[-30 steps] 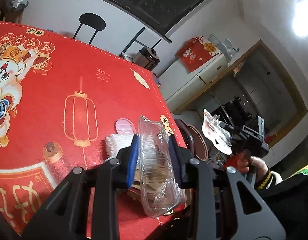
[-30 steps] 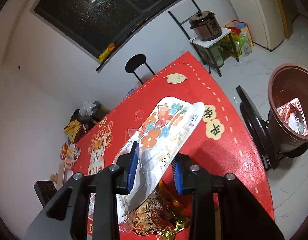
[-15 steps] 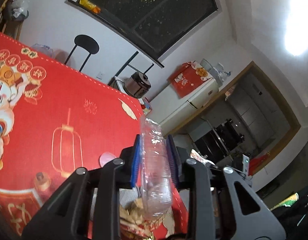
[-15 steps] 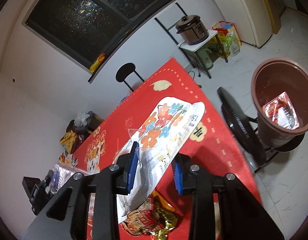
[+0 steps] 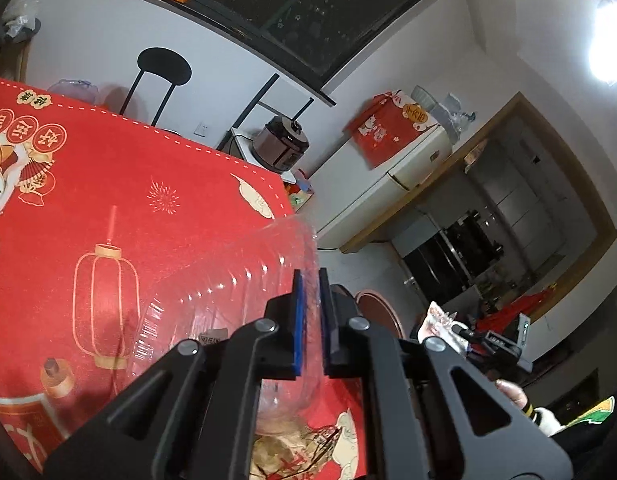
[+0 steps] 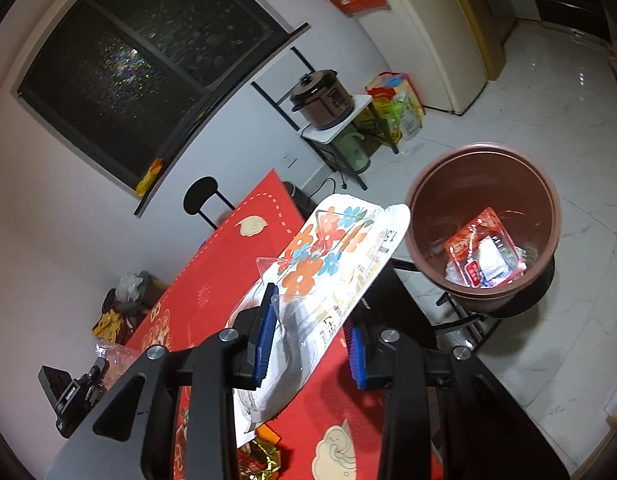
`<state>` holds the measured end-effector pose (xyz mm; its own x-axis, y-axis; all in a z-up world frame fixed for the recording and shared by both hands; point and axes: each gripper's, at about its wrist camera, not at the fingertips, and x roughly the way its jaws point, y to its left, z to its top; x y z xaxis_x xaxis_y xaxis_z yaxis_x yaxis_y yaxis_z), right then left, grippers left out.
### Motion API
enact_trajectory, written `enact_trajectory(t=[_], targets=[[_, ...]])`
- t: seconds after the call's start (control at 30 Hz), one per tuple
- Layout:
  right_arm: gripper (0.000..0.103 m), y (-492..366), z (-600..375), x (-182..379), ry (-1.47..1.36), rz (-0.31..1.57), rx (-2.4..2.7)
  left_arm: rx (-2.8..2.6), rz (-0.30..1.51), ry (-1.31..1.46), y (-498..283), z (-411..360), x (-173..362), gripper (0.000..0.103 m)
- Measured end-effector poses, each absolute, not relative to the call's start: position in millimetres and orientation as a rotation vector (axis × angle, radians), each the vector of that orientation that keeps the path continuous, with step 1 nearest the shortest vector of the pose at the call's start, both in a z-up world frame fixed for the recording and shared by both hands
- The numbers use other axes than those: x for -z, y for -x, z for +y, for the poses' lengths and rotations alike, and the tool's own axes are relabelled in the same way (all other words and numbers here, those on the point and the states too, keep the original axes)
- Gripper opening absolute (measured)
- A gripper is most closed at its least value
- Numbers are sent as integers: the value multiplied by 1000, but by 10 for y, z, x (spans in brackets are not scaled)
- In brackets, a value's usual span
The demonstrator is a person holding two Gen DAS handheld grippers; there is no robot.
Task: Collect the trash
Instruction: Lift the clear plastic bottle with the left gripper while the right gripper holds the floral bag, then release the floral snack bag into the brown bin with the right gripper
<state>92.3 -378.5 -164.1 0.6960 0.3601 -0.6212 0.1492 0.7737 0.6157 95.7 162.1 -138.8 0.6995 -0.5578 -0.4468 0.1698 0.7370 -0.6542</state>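
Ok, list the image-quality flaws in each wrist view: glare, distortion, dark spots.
Left wrist: the ceiling lamp blows out to white glare; fisheye bends the window frame; the clear plastic container smears the tablecloth behind it. Right wrist: corners vignette black; the floor shows soft reflections; the window is dark.

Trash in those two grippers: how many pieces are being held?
2. A clear plastic container pinched in the left gripper, and a flower-printed white wrapper in the right gripper near the brown bin.
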Motion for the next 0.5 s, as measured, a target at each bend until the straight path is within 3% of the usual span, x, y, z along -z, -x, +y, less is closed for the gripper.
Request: enact_trajectory(t=[0.5], targets=[[32, -1323, -4587, 1399, -431, 767, 127, 473, 651, 547, -1052, 1320, 1045, 10]])
